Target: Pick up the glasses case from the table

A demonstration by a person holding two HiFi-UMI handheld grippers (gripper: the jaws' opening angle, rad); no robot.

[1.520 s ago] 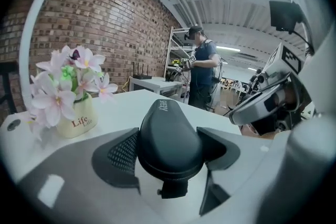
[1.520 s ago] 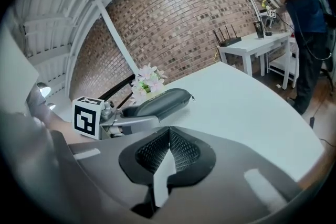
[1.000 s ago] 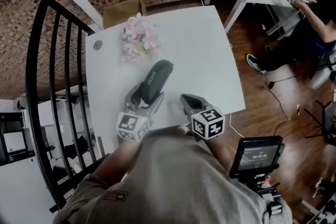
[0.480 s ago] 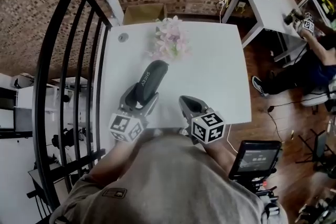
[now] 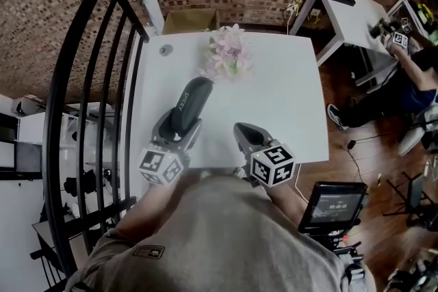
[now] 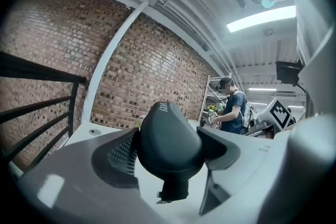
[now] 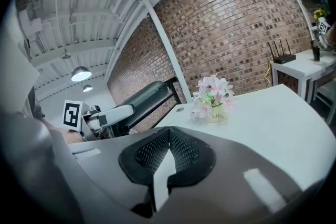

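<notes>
glasses case [image 6: 169, 141] clamped in left gripper [image 6: 173, 152]

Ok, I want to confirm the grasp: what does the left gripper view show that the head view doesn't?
Only the left gripper view: the left gripper's pads pressed against both sides of the glasses case's near end, and a person standing by shelves. Only the head view: the case's whole length reaching out over the white table, and the flowers beyond it. Both: the case held in the left gripper, the brick wall and the black railing.
</notes>
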